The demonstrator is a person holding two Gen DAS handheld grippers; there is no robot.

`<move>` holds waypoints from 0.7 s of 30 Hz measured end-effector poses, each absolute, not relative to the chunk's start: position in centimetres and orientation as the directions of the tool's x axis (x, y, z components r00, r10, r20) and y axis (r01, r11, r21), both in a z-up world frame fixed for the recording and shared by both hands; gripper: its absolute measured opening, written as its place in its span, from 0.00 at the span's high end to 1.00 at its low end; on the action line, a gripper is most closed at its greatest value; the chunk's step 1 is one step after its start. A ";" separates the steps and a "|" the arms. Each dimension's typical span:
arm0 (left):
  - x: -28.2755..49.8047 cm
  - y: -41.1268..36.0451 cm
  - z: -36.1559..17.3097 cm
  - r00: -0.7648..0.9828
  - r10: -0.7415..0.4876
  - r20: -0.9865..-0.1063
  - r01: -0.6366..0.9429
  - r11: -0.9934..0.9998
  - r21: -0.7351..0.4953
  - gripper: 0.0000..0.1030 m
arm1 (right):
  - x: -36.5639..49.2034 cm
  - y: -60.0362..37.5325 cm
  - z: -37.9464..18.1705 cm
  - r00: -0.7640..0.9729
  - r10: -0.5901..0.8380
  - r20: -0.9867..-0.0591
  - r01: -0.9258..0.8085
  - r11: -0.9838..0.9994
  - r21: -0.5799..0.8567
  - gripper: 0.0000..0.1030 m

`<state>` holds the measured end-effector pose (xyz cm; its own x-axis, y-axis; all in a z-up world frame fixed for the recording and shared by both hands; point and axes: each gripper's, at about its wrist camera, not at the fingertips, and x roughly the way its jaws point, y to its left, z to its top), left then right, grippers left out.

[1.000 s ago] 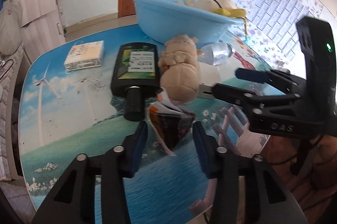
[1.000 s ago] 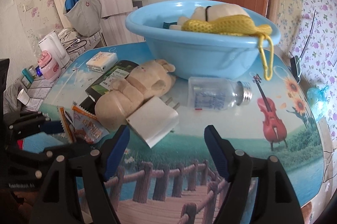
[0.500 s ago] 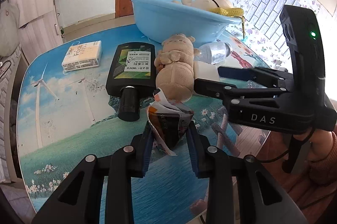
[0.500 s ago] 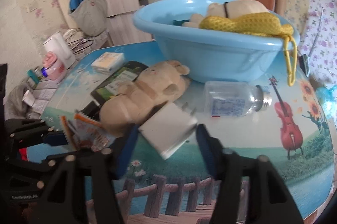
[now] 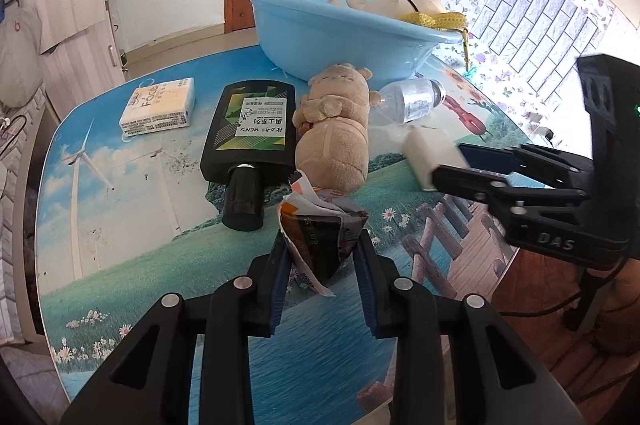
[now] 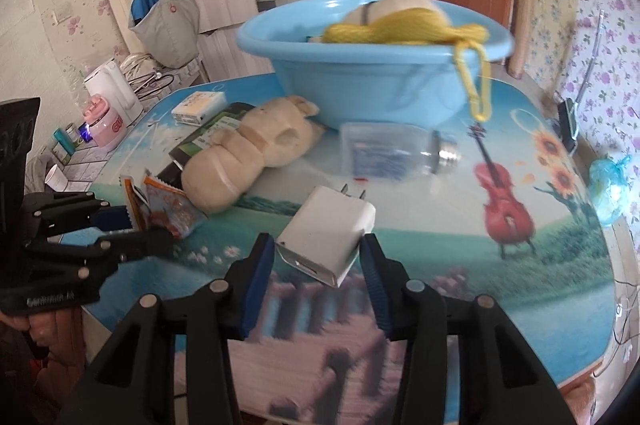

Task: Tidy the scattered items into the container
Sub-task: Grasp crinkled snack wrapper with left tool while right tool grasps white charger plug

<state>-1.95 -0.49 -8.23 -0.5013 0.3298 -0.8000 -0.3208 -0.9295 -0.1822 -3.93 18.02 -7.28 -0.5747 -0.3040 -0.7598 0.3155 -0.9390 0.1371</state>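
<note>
The left gripper (image 5: 322, 257) clamped the snack packet (image 5: 320, 237) between its fingers; the right gripper (image 6: 322, 257) pinched the white charger (image 6: 326, 235).

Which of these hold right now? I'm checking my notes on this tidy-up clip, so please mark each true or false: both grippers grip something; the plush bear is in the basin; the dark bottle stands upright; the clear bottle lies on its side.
1. Both grippers grip something. True: the left gripper is shut on the crumpled orange snack packet, and the right gripper on the white plug-in charger block.
2. The beige plush bear is in the light blue plastic basin. False: it lies on the table beside the basin.
3. The dark flat bottle stands upright. False: it lies flat.
4. The clear plastic bottle lies on its side. True.
</note>
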 end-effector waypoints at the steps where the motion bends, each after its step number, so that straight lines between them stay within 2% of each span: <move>1: -2.0 -0.4 -8.3 -0.502 0.323 -0.802 -0.317 -0.932 -0.177 0.71 | -3.7 18.4 -7.2 -0.578 -0.298 -0.760 0.308 -0.942 0.135 0.58; 5: -2.3 -0.1 -8.6 -0.497 0.301 -0.814 -0.302 -0.939 -0.163 0.70 | -3.1 19.7 -7.2 -0.583 -0.278 -0.764 0.282 -0.950 0.131 0.58; 8: -2.4 0.4 -8.7 -0.499 0.292 -0.816 -0.297 -0.942 -0.156 0.61 | -2.8 20.2 -7.3 -0.581 -0.275 -0.766 0.271 -0.953 0.137 0.58; 12: -2.6 1.2 -8.8 -0.507 0.270 -0.819 -0.297 -0.946 -0.129 0.59 | -2.6 20.5 -7.3 -0.584 -0.273 -0.764 0.267 -0.954 0.136 0.59; 14: -2.7 1.3 -8.7 -0.511 0.273 -0.815 -0.295 -0.946 -0.132 0.59 | -2.5 20.4 -7.2 -0.586 -0.270 -0.764 0.268 -0.954 0.132 0.59; 16: -2.3 1.3 -8.3 -0.525 0.283 -0.803 -0.307 -0.943 -0.132 0.67 | -2.5 20.4 -7.2 -0.585 -0.270 -0.765 0.270 -0.954 0.130 0.59; 21: -1.9 1.4 -7.7 -0.536 0.287 -0.794 -0.323 -0.939 -0.120 0.67 | -2.3 20.3 -7.0 -0.586 -0.277 -0.761 0.272 -0.952 0.137 0.59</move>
